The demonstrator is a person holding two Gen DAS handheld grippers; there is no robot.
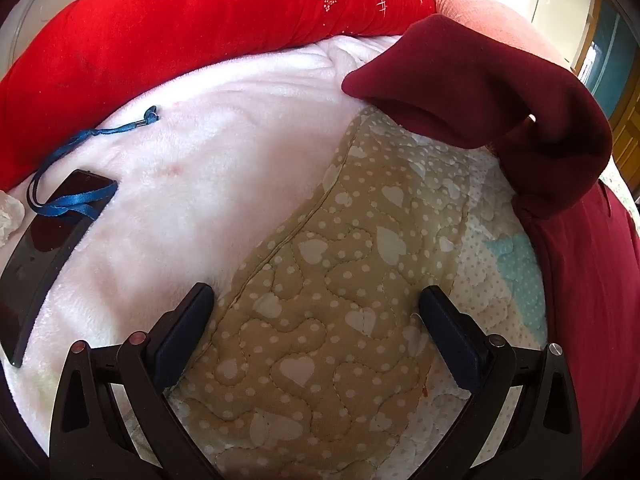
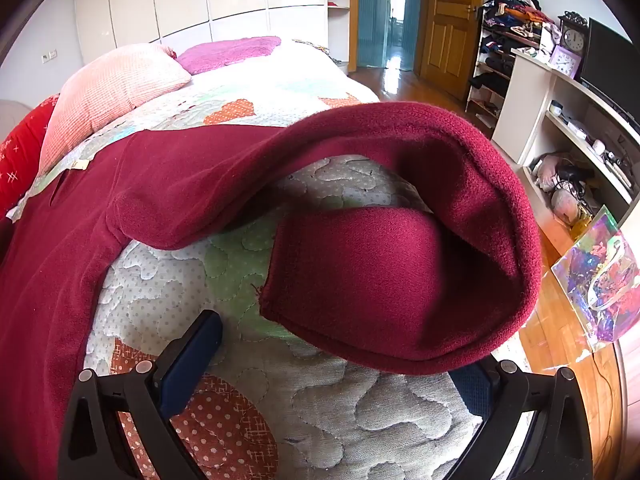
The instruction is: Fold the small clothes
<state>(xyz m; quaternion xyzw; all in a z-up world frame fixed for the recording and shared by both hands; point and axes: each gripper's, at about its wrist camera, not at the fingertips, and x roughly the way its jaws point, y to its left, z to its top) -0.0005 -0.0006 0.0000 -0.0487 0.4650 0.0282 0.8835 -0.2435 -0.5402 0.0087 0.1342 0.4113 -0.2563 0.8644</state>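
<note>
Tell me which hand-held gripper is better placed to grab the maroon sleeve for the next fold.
Right, probably. The right hand-held gripper stands open with the maroon sleeve draped just ahead, over one fingertip. The left hand-held gripper is open over bare quilt, farther from the sleeve.

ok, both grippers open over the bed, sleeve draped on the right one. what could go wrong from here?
1. The maroon sleeve lies over one finger of the right gripper, so it may snag and drag when the gripper pulls away.
2. The left gripper points at bare quilt, so closing may pinch bedding.
3. The phone and its blue lanyard lie close to the folding area and could get swept.
</note>
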